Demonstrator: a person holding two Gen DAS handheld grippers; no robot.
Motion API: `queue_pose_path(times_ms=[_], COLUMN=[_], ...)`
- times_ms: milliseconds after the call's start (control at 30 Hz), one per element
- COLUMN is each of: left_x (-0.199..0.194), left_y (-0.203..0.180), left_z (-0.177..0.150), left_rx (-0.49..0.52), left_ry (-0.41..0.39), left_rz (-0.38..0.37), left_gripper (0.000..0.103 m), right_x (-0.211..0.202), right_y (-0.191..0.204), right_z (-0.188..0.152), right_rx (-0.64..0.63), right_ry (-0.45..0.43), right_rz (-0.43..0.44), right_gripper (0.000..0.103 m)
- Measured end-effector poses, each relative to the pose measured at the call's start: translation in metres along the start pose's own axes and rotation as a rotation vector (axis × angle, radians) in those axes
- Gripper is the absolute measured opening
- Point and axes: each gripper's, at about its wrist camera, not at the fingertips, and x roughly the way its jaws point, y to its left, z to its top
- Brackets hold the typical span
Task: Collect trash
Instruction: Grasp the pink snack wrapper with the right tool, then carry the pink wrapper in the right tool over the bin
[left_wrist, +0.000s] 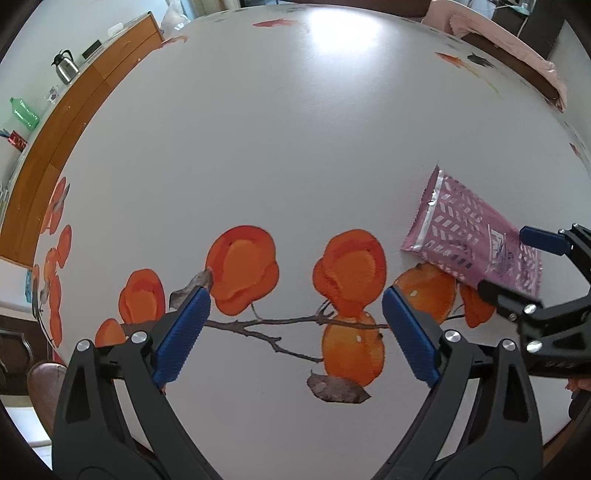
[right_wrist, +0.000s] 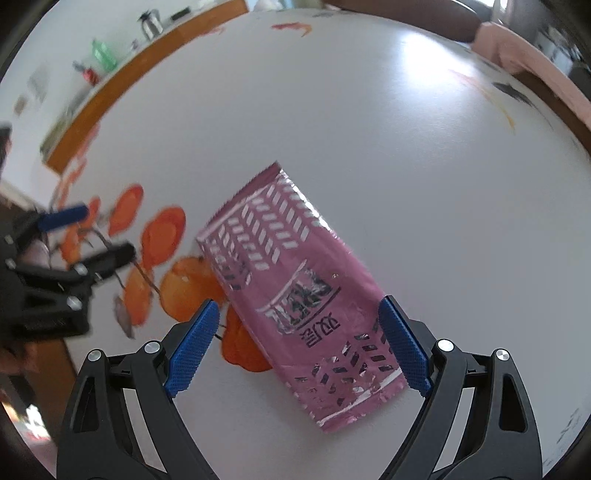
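A white table printed with orange fruit fills our view. Our right gripper points steeply down, jaws spread around the pink wrapper at centre frame, pads clear; it reads "双层". Our left gripper gapes over bare print

Left gripper jaws wide over white table, pink wrapper at right under right gripper
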Motion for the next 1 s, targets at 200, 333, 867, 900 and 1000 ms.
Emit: queue_pose_path(times_ms=[200, 333, 867, 900, 1000], left_x=[0.004, 0.005, -0.018, -0.022, -0.036], left_y=[0.005, 0.008, 0.04, 0.048, 0.077], left_z=[-0.003, -0.005, -0.011, -0.011, -0.013], left_rx=[-0.01, -0.02, -0.058, -0.069, -0.1], left_ry=[0.003, 0.006, -0.065, -0.076, -0.113], left_rz=[0.006, 0.0, -0.015, -0.013, 0.006], left_gripper=[0.092, 0.092, 0.092, 0.092, 0.092], right_x=[0.006, 0.003, -0.038, -0.044, -0.057], right_y=[0.014, 0.01, -0.01, 0.0, 0.038], right_z=[-0.004, 0.002, 0.018, 0.019, 0.03], right_rx=[-0.077, -0.05, 0.163, 0.151, 0.099], right_ry=[-0.031, -0.033, -0.102, -0.111, -0.139], right_rz=[-0.084, -0.051, 0.15, 0.156, 0.178], right_gripper=[0.071, 0.018, 0.002, 0.002, 0.002])
